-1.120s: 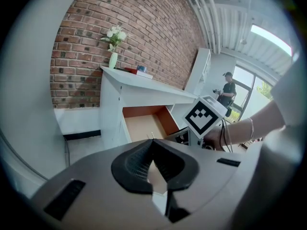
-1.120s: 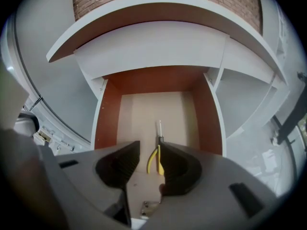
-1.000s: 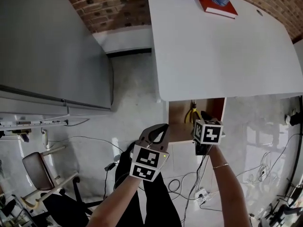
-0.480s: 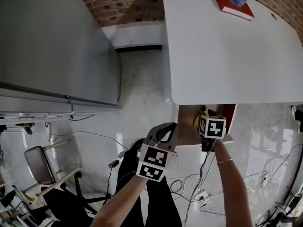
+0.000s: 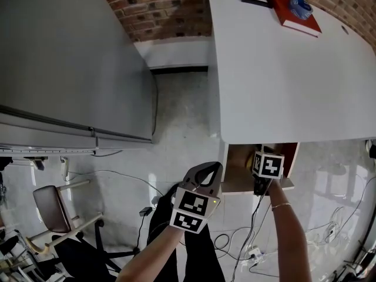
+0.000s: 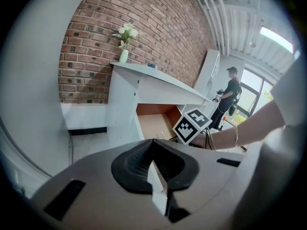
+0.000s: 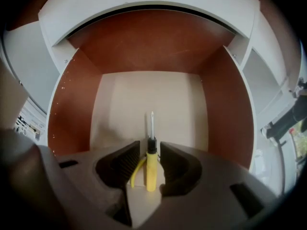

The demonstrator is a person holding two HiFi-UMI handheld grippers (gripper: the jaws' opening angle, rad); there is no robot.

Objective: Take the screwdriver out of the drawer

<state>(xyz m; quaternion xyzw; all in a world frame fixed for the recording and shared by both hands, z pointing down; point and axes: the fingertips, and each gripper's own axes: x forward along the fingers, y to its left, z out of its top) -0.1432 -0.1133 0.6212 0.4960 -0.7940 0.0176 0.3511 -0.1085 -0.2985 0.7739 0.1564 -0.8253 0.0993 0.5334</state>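
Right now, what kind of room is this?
Likely an office or lab workspace: a white desk with an open drawer, a brick wall behind it, and a chair nearby.

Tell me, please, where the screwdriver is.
In the right gripper view, the screwdriver lies on the drawer floor, between the open jaws of the right claw.

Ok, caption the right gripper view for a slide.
Open right tongs straddle a yellow-handled screwdriver lying in the drawer.
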